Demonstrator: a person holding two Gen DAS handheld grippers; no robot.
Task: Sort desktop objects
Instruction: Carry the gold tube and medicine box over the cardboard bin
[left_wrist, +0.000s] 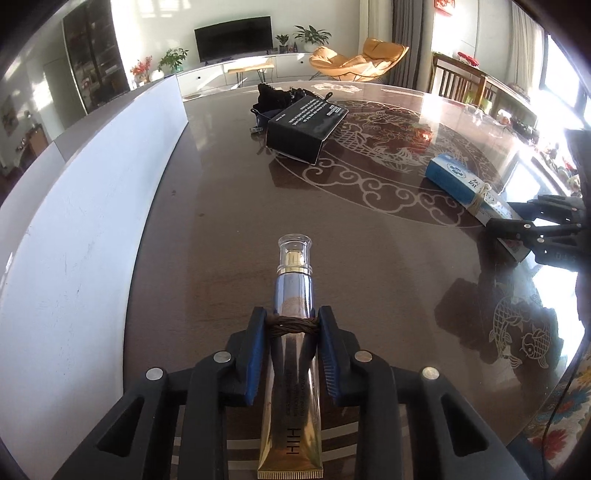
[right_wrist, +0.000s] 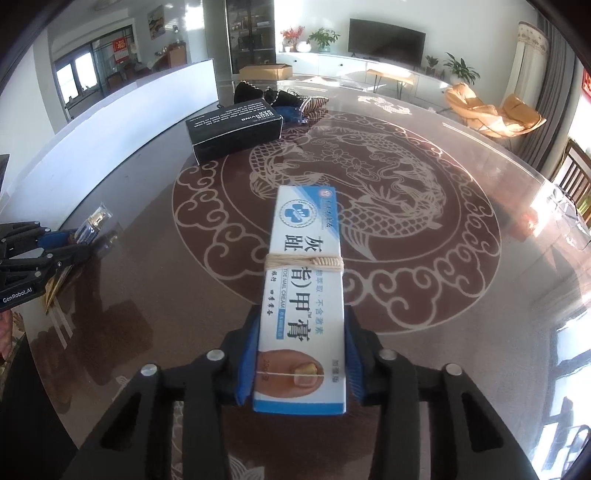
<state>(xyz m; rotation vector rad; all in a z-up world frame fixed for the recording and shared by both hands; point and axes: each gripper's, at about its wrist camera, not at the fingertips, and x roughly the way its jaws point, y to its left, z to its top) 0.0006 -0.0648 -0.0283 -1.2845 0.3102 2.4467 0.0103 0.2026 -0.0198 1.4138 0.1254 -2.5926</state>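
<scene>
Left wrist view: left hand-held gripper (left_wrist: 291, 325) pinches the slick gold tube (left_wrist: 291, 354) at its cord wrap; right hand-held gripper (right_wrist: 301, 354) clamps the light, probably crushable cream box (right_wrist: 304, 280).

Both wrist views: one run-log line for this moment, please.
left tool: shut on cosmetic tube | right tool: shut on cream box | black box: untouched on table

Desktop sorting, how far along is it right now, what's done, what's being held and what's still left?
Nothing looks sorted yet. In hand: the left hand-held gripper is shut on the gold cosmetic tube, and the right hand-held gripper is shut on the blue-and-white cream box. Left: the black box and the dark fabric pile behind it lie untouched on the table.
</scene>
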